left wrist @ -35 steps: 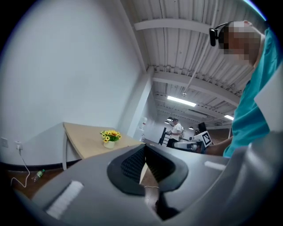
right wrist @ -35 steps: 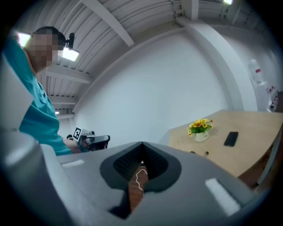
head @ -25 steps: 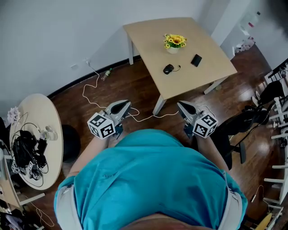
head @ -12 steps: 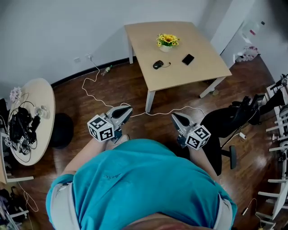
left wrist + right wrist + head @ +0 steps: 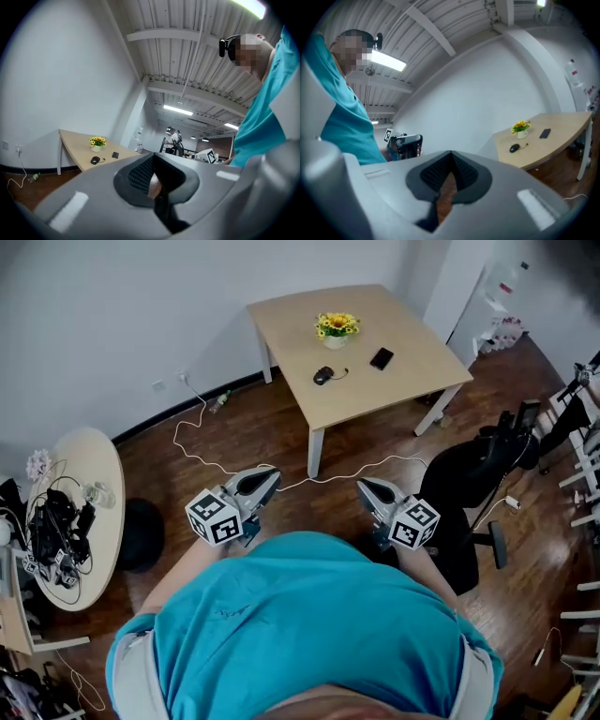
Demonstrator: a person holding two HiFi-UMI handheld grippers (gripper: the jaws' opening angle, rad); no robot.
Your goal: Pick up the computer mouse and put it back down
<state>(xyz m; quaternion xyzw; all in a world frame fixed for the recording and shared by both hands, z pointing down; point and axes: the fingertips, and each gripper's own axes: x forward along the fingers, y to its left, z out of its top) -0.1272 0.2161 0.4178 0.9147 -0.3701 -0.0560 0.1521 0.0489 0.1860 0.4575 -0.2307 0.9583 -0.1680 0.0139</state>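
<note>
The black computer mouse (image 5: pixel 322 375) lies on the light wooden table (image 5: pixel 403 381), well ahead of me and beside a small pot of yellow flowers (image 5: pixel 336 327). It also shows small and distant in the left gripper view as the mouse (image 5: pixel 95 160) and in the right gripper view as the mouse (image 5: pixel 514 148). My left gripper (image 5: pixel 270 474) and right gripper (image 5: pixel 363 486) are held level in front of my torso, far short of the table. Both are shut with nothing between the jaws, as the left gripper (image 5: pixel 152 157) and right gripper (image 5: pixel 450 154) show close up.
A black phone (image 5: pixel 381 358) lies on the table right of the mouse. A white cable (image 5: pixel 202 437) trails over the wooden floor toward the table leg. A round table (image 5: pixel 103 474) with tangled cables stands at left, a black office chair (image 5: pixel 469 484) at right.
The table with the mouse has drifted slightly left and looks a little smaller in the head view. Both grippers stay shut and empty before my torso.
</note>
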